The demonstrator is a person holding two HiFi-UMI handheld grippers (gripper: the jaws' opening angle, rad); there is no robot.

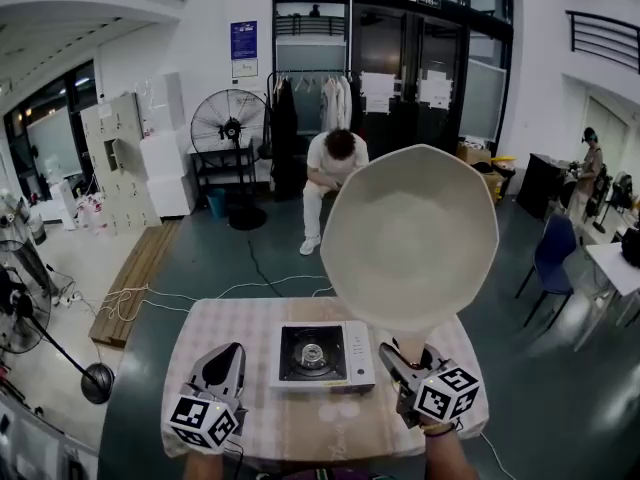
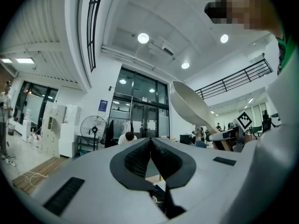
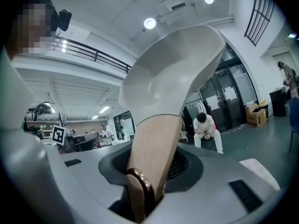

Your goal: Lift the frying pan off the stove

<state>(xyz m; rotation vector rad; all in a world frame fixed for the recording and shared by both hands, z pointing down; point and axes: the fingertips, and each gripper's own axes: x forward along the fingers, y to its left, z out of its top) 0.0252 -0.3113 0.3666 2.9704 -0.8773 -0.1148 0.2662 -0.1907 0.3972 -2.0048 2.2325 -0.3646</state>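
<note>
The right gripper (image 3: 149,174) has its jaws clamped narrow on the flat, pale wooden handle (image 3: 156,143), just above its dark metal hanging loop (image 3: 142,190). That hold is far from the bowl, so the weight probably levers hard on the pads. A firm squeeze and a slow, level wrist should stop the smooth wood from twisting. The left gripper (image 2: 150,157) has its ribbed dark jaws pressed together on nothing and could steady the handle if it slips. The off-white frying pan (image 1: 410,238), matte, faintly speckled and softly many-sided at the rim, hangs tipped steeply upright. It is well above and clear of the white single-burner stove (image 1: 322,356). The boxy stove has a dark square burner well and sits on the table (image 1: 220,318) under a beige checked cloth.
</note>
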